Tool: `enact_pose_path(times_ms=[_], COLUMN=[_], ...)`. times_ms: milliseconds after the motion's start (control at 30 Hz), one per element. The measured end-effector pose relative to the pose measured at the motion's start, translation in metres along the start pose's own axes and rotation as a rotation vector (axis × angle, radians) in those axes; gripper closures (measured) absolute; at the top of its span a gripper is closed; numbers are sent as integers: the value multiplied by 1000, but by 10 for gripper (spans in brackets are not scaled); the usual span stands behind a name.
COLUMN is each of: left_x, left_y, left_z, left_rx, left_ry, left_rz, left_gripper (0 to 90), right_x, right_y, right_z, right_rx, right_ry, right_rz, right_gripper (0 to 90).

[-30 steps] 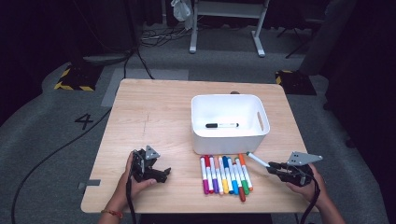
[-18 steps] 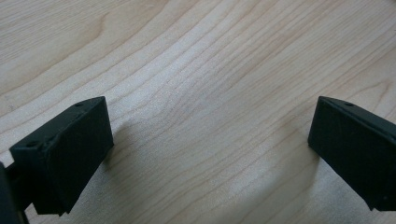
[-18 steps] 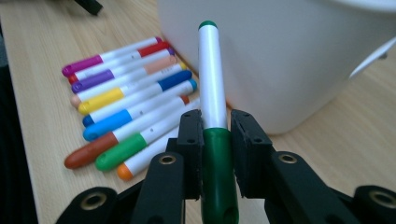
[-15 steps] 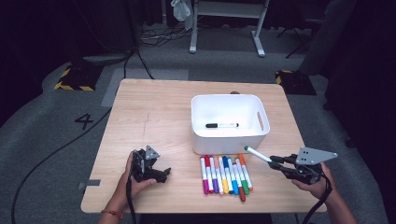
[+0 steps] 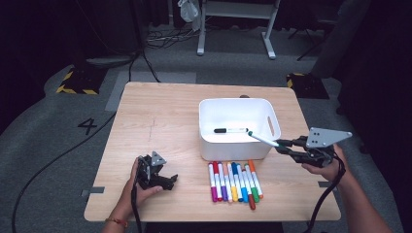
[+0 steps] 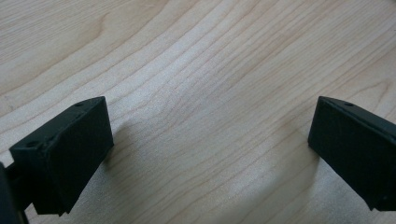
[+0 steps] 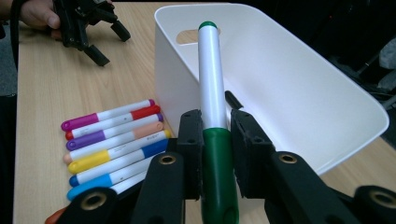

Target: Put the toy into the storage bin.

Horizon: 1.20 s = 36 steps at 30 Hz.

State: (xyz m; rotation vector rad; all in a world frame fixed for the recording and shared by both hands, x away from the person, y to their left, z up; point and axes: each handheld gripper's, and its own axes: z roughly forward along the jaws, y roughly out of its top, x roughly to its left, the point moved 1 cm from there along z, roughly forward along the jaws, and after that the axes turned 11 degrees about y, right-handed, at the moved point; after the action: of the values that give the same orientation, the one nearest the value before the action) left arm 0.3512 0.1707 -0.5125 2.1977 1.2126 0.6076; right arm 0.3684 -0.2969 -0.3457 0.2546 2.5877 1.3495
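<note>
My right gripper [image 5: 283, 145] [image 7: 215, 128] is shut on a green marker [image 5: 262, 139] [image 7: 212, 112], held in the air with its far tip over the front right rim of the white bin [image 5: 209, 141] [image 7: 299, 84]. A black marker [image 5: 231, 130] lies inside the bin. A row of several coloured markers [image 5: 234, 180] [image 7: 112, 135] lies on the wooden table [image 5: 160, 116] in front of the bin. My left gripper [image 5: 167, 180] [image 6: 205, 154] rests low on the table at the front left, open, with bare wood between its jaws.
The person's other hand and the left gripper [image 7: 84, 23] appear at the top left of the right gripper view. Beyond the table are grey floor, cables [image 5: 145, 53] and a white stand [image 5: 233, 29]. Tape marks [image 5: 92, 191] sit at the table's front edges.
My right gripper has lifted the green marker from beside the row of markers up and toward the bin's front right rim. The left gripper has stayed put.
</note>
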Motion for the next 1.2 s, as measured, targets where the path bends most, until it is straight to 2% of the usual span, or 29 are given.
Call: enact_pose_path(times_ms=[200, 367, 500, 800, 1033, 1200], left_x=[0, 0, 0, 0, 0, 0], left_y=[0, 0, 0, 0, 0, 0], left_z=[0, 0, 0, 0, 0, 0], left_rx=[-1, -1, -1, 1, 1, 0], left_ry=[2, 1, 1, 1, 1, 1], left_rz=[-1, -1, 0, 2, 2, 3], left_gripper=[0, 0, 0, 0, 0, 0], right_x=[-27, -45, -56, -67, -69, -68], right_y=[20, 27, 29, 28, 26, 26], right_z=[17, 40, 59, 88, 96, 99], right_rx=[45, 81, 133, 195, 245, 268], right_ry=[30, 46, 58, 121, 192, 199], right_rz=[-22, -18, -27, -26, -22, -27], right_gripper=[751, 751, 751, 750, 749, 747])
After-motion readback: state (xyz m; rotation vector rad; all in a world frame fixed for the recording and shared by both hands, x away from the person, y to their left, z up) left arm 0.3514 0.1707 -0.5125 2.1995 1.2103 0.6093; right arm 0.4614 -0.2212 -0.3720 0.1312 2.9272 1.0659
